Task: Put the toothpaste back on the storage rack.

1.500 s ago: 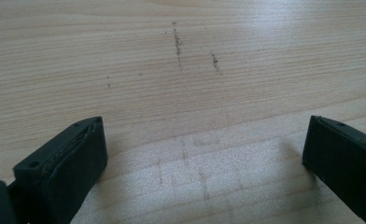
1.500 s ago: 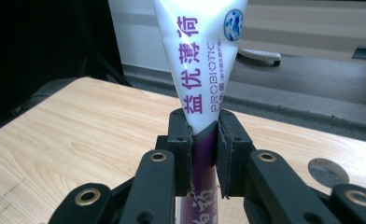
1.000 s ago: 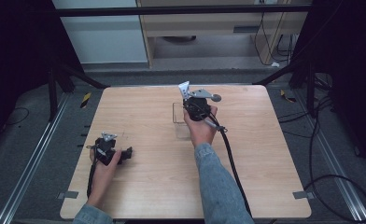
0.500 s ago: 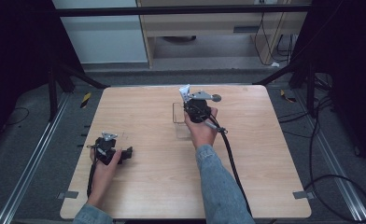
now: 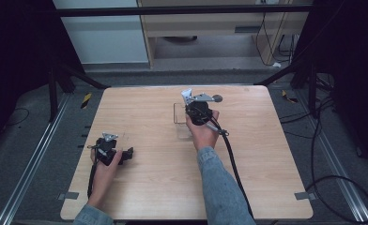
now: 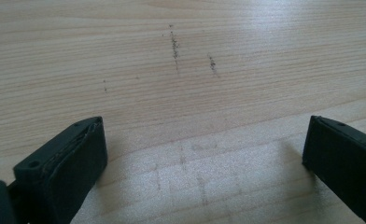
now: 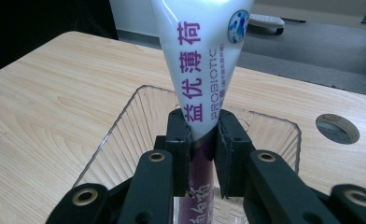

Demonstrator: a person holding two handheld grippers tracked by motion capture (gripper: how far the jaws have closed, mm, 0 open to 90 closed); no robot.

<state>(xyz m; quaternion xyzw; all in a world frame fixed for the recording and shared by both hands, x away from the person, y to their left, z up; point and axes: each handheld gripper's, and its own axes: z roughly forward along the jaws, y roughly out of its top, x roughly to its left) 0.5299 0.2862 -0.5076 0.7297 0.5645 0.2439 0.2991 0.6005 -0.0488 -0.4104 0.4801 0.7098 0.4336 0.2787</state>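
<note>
The right gripper [image 7: 203, 135] clenches a toothpaste tube [image 7: 202, 60] just above a clear plastic box [image 7: 125, 126] near the desk's [image 5: 266, 154] far edge, bare wood all around. The tube's top and bottom are cut off. The left gripper [image 6: 204, 154] rests released near the left edge, well apart.

We hold the left tool [image 5: 111, 151] low at the near left of the tabletop [image 5: 276, 154], its jaws standing wide apart with nothing between them. Our right arm reaches forward to mid-tabletop, and the right tool [image 7: 202, 140] clamps its jaws on a toothpaste tube [image 7: 202, 60].
</note>
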